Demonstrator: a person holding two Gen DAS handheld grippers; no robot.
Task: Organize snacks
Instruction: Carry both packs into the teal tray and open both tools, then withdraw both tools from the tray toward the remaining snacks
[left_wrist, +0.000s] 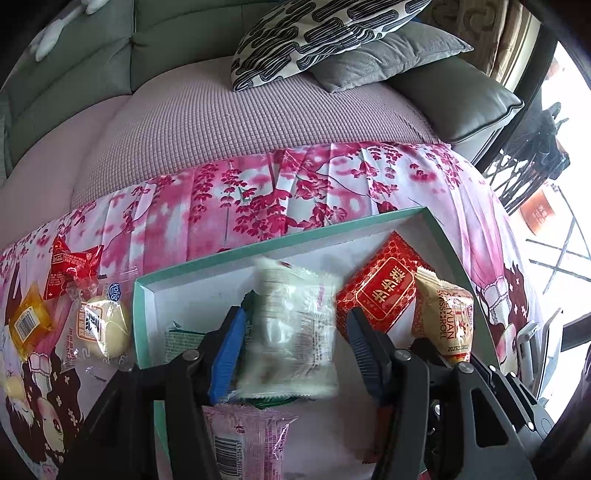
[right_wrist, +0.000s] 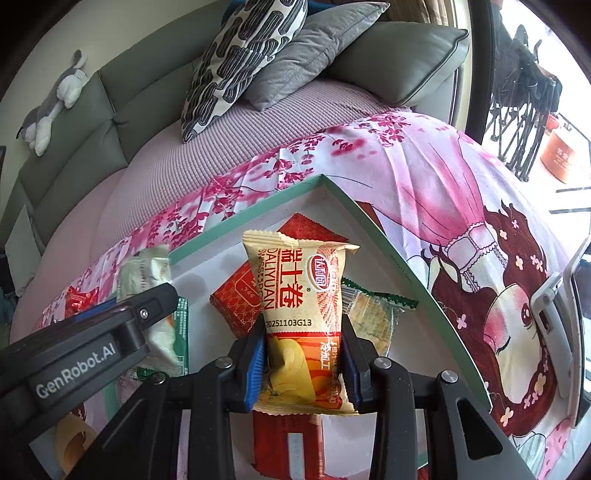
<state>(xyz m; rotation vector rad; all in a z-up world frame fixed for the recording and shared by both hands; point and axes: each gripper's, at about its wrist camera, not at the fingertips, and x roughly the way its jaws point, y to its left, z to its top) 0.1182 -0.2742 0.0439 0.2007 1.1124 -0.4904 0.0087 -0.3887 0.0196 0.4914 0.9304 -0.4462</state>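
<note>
A teal-rimmed white tray (left_wrist: 280, 240) lies on a pink floral cloth. My left gripper (left_wrist: 297, 332) hangs over it with its jaws apart. A blurred white snack packet (left_wrist: 295, 295) sits between them, brushing the left blue pad (left_wrist: 225, 354) and clear of the right pad. My right gripper (right_wrist: 303, 362) is shut on a beige and orange Swiss roll packet (right_wrist: 299, 295), held upright over the tray's far right corner (right_wrist: 325, 181). That packet also shows in the left wrist view (left_wrist: 443, 317). A red packet (left_wrist: 384, 291) lies in the tray behind it.
Left of the tray lie a red packet (left_wrist: 70, 266), an orange packet (left_wrist: 29, 321) and a round yellow cake packet (left_wrist: 103, 325). A pink packet (left_wrist: 247, 435) and a green-edged packet (right_wrist: 373, 314) are in the tray. Cushions (left_wrist: 314, 40) rest on the sofa behind.
</note>
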